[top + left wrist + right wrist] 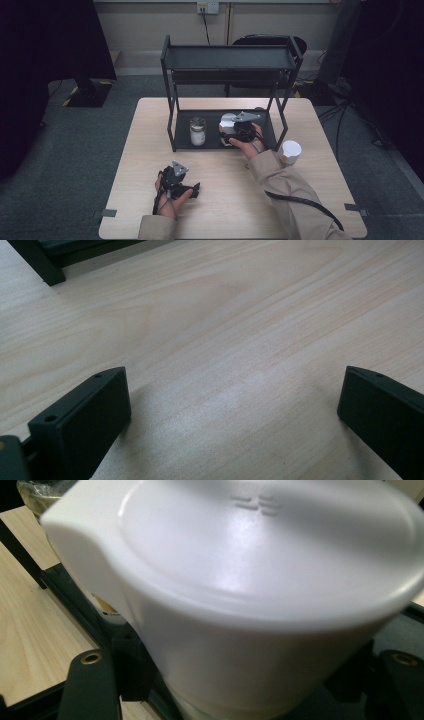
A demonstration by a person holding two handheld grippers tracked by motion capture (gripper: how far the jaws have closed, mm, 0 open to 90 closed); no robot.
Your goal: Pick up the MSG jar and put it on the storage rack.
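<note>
White container (228, 121) sits on the rack's (170, 95) lower shelf, beside a jar (198, 131); from above, the right gripper (239, 131) reaches it. Left gripper's (235, 410) fingers spread over bare tabletop (225, 330). Right fingers (92, 685) clamp the container; I'd lift straight, avoiding the frame.

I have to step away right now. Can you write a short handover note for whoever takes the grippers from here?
Right gripper: shut on the white container, at the rack's lower shelf, right of the small jar.
Left gripper: open, empty, resting low over the table in front of the rack.
Done: the small jar stands on the lower shelf.
Left: probably release the white container there; a second white container stands on the table right of the rack, likely next.
</note>
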